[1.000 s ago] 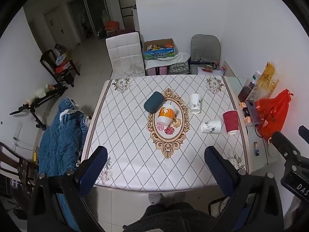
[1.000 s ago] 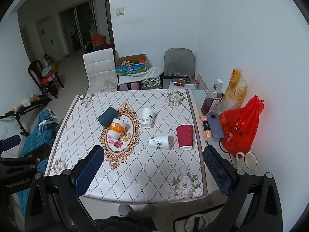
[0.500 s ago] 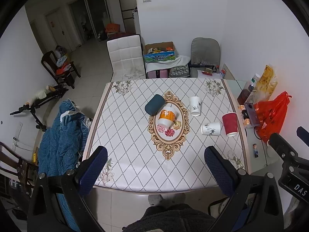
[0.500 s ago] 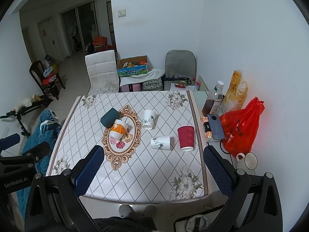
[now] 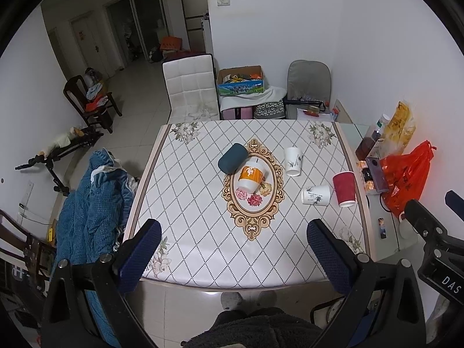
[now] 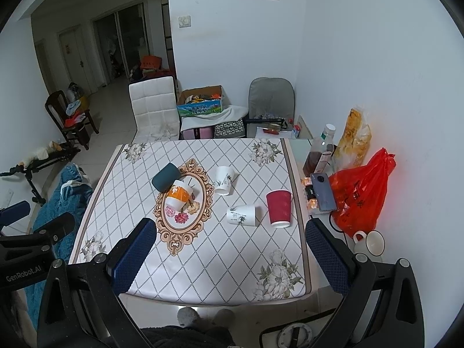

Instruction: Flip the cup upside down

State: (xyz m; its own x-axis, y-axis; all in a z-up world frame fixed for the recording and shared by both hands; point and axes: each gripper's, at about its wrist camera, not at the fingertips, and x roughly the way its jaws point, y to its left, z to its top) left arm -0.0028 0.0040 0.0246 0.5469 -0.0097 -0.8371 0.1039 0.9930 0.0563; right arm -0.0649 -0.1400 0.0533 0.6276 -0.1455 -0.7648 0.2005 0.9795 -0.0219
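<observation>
Several cups stand or lie on the patterned table (image 5: 203,243) (image 6: 220,261). A red cup (image 5: 344,189) (image 6: 278,208) stands mouth down near the right edge. A white cup (image 5: 315,195) (image 6: 242,215) lies on its side beside it. Another white cup (image 5: 293,161) (image 6: 223,180) stands mouth down further back. An orange and white cup (image 5: 251,174) (image 6: 179,195) and a dark teal cup (image 5: 233,158) (image 6: 165,177) lie at the table's middle. My left gripper (image 5: 233,233) and right gripper (image 6: 229,233) are both open and empty, held above the near table edge, far from the cups.
A red plastic bag (image 5: 406,174) (image 6: 359,191), a bottle (image 6: 320,150), a phone (image 6: 323,191) and a mug (image 6: 371,242) sit on a side shelf to the right. A blue jacket (image 5: 90,203) hangs at the left. Chairs (image 5: 190,87) and boxes stand behind the table.
Both grippers have risen and drawn back a little, so the table looks smaller and lower in both views. The cups have not moved.
</observation>
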